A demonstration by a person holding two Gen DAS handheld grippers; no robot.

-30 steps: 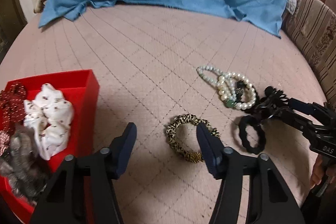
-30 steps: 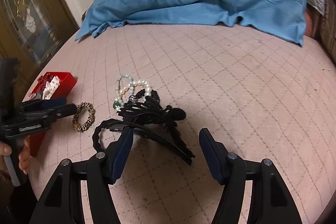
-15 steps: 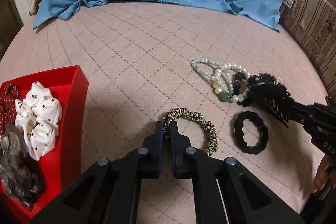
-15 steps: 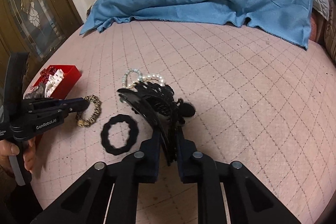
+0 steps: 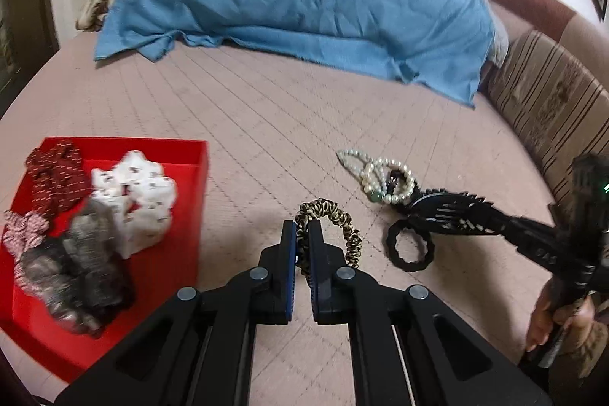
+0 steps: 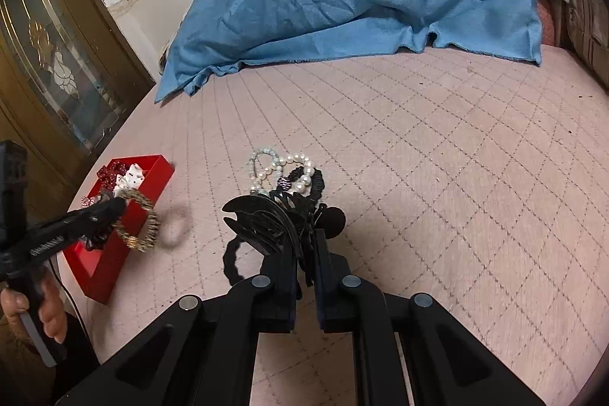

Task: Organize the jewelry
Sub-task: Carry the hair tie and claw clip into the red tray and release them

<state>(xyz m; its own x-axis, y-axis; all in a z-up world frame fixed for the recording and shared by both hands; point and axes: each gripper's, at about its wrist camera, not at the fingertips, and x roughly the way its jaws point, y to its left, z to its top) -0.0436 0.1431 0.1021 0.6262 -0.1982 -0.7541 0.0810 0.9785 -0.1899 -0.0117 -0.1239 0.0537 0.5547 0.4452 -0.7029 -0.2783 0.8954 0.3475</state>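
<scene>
No text can be read with any confidence. In the right wrist view, the left tongs carry a short white printed mark along the side of their black arm, behind the tips, but it is too blurred to spell out. In the left wrist view, the right tongs show pale lettering on their black body, well back from the tips near the holding hand; only fragments of characters show, cut off and not legible. Nothing else in either view bears writing.
</scene>
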